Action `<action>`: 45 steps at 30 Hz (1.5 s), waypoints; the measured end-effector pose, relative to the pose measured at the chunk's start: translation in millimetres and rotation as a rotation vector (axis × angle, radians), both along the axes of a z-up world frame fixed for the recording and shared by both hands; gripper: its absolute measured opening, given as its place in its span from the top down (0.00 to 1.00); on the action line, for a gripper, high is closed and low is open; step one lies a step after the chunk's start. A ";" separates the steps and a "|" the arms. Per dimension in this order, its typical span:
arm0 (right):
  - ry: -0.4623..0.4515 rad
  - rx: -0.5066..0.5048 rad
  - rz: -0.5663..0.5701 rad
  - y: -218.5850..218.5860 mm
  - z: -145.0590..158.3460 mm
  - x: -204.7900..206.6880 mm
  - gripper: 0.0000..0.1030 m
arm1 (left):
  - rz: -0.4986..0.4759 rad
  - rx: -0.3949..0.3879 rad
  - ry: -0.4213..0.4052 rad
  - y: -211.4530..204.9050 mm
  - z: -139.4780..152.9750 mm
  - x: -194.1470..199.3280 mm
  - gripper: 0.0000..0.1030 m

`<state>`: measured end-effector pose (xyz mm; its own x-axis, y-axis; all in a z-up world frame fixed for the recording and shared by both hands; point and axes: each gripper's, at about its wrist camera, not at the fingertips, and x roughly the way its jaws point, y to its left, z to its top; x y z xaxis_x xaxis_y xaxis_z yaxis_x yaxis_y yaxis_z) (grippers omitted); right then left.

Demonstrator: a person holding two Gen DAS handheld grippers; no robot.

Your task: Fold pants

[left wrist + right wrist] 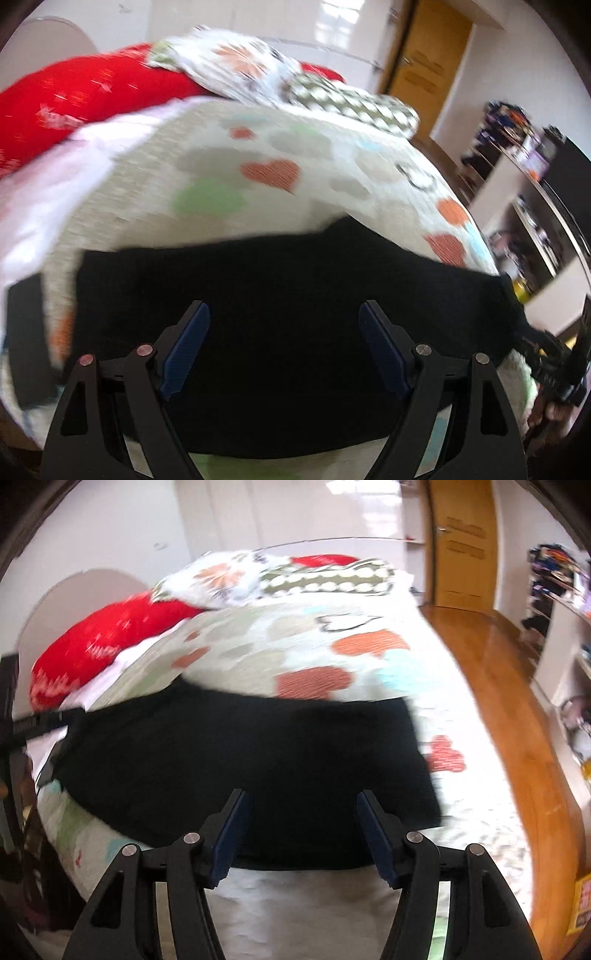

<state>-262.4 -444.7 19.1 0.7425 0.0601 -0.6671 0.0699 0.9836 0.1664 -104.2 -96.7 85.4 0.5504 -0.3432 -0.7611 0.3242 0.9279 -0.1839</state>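
While both claws gape, flat black pants (pixel 240 760) cover the heart-print quilt (pixel 332 646).

The pants (pixel 240 764) are spread flat across the near part of the bed (pixel 369 635). Pillows (pixel 221 576) are piled at the far end behind them. A door (pixel 461 542) is set beyond the bed, to the right. Shelves (pixel 554 590) are placed along the right wall, their contents blurred. Both grippers (pixel 284 343) (pixel 304 834) are held over the pants' near edge, seemingly not touching.
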 end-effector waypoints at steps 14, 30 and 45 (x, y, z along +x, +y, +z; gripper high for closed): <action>0.021 -0.011 0.007 -8.8 -3.5 1.2 0.38 | -0.109 0.110 0.035 -77.9 -35.2 -11.7 0.19; 0.028 0.058 -0.011 -13.9 -12.5 -8.4 0.37 | -0.123 0.138 0.029 -98.0 -44.6 -15.0 0.18; 0.060 0.095 -0.072 -33.5 -20.4 -36.7 0.32 | -0.295 0.082 0.044 -145.2 -24.7 -13.2 0.18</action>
